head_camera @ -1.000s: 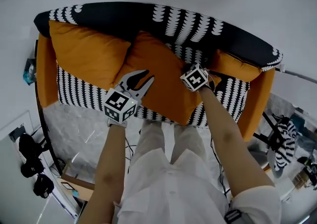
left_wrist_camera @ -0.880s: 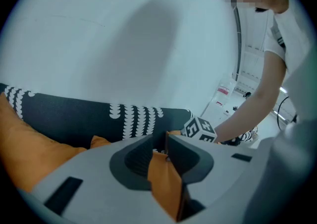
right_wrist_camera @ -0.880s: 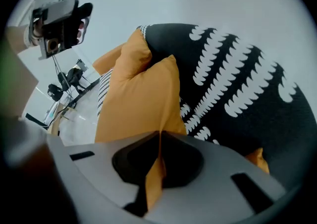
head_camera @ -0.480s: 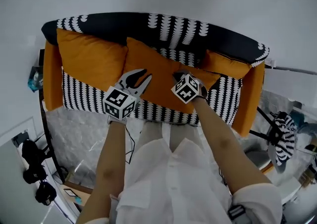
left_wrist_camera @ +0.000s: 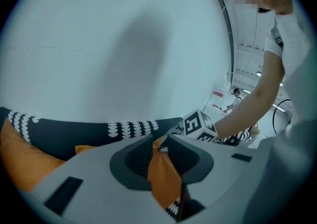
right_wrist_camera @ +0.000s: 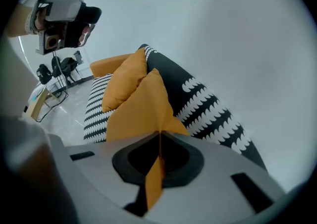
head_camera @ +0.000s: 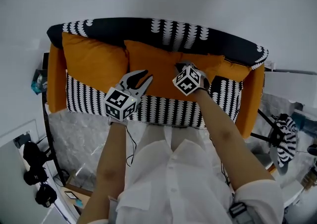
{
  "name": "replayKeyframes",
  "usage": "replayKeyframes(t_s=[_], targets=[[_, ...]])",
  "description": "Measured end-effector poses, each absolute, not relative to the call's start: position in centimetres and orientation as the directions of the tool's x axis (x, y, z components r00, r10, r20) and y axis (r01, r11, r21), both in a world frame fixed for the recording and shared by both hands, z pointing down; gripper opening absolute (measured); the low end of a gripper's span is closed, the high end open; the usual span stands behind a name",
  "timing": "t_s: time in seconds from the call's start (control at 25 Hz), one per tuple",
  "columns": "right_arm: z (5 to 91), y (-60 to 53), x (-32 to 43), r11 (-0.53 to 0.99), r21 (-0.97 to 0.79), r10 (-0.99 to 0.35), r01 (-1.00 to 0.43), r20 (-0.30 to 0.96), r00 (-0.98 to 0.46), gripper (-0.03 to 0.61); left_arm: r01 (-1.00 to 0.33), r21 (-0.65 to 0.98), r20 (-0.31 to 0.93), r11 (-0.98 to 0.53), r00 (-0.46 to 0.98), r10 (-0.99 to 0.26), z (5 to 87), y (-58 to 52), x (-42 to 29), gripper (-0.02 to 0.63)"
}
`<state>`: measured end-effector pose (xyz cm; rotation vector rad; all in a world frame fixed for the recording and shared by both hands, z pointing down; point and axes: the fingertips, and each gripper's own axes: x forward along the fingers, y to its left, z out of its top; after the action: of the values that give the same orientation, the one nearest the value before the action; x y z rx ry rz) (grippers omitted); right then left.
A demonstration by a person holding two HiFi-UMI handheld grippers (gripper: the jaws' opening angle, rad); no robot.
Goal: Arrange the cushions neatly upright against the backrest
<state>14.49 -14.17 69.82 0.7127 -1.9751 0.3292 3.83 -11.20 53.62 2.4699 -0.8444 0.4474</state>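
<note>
Left end of the sofa (head_camera: pixel 163 111): the left cushion (head_camera: pixel 91 62) stands upright against the backrest (head_camera: pixel 124 27), next to the orange armrest (head_camera: pixel 55 77). We have the left gripper (left_wrist_camera: pixel 157 141) on the middle cushion's (head_camera: pixel 158 67) lower left edge, jaws part-way closed, orange fabric pinched between them. The middle cushion is mid-sofa, leaning on the backrest, just beside the left one. The right gripper's (right_wrist_camera: pixel 159 136) jaws are almost together, clamped on a thin fold near that cushion's upper right corner. The right cushion (head_camera: pixel 233 69) sits low against the backrest at the right end.
</note>
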Motion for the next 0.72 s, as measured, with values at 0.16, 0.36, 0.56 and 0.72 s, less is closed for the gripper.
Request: replayKeyframes(t_s=[0.16, 0.36, 0.56, 0.72], targets=[[69.5, -15.7, 15.6, 0.771, 0.103, -0.381, -0.629, 0.865, -0.326, 0.012, -0.648, 0.341, 0.437, -0.681, 0.751, -0.496, 53.1, -11.6, 3.3, 0.104], [69.2, -17.0, 16.9, 0.736, 0.136, -0.422, -0.663, 0.858, -0.293, 0.012, -0.653, 0.339, 0.437, -0.677, 0.747, -0.501, 53.2, -11.9, 3.2, 0.104], [69.4, -16.9, 17.6, 0.726, 0.137, -0.421, -0.674, 0.863, -0.279, 0.012, -0.651, 0.34, 0.434, -0.678, 0.749, -0.502, 53.1, -12.0, 3.6, 0.104], [69.5, -16.7, 18.6, 0.686, 0.115, -0.41, -0.718, 0.877, -0.251, 0.012, -0.647, 0.339, 0.433, -0.683, 0.752, -0.498, 53.0, -11.7, 4.2, 0.104]])
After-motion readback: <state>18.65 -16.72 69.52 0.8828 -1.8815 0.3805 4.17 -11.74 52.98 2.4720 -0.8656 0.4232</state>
